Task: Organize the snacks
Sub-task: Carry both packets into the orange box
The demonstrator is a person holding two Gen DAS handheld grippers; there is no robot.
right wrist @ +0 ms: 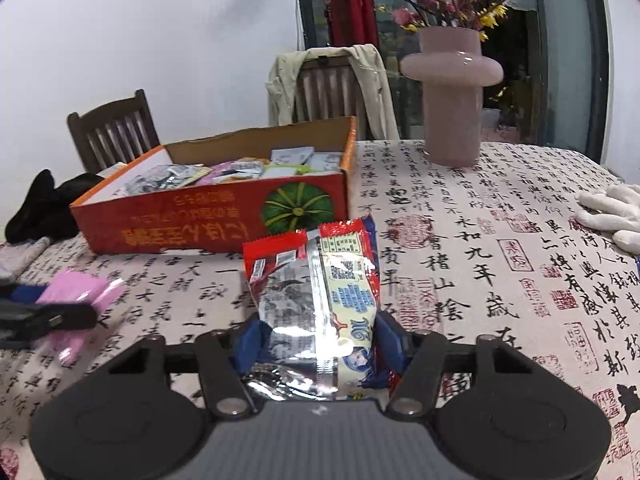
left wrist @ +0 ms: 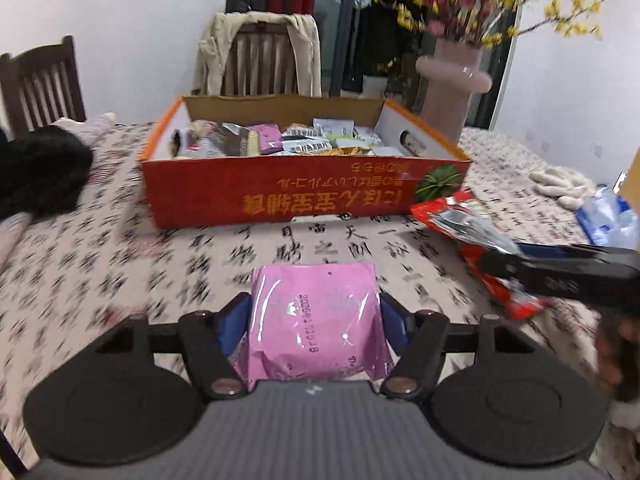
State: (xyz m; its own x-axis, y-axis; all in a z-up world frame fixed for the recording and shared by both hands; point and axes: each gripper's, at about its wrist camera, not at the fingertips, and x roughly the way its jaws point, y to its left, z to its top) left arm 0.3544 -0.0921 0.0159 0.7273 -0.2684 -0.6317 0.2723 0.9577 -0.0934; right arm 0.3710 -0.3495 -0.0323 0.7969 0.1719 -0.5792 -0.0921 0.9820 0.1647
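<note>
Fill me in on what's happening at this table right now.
A person is sorting snacks with a handheld gripper in each hand. The left gripper is clamped on a pink packet, and the right gripper is clamped on a red and silver packet. Both are in front of an orange cardboard box that already holds many wrapped snacks. A pink vase of flowers stands behind on the calligraphy-print tablecloth.

A pink packet (left wrist: 316, 320), glossy with a printed date, sits clamped between the left tool's (left wrist: 314, 322) blue pads. A red and silver packet (right wrist: 320, 304), crinkled, seam up, is clamped in the right tool (right wrist: 316, 344). Beyond both, an open orange box (left wrist: 280, 196) on the tabletop holds many small packets (left wrist: 280, 138).
</note>
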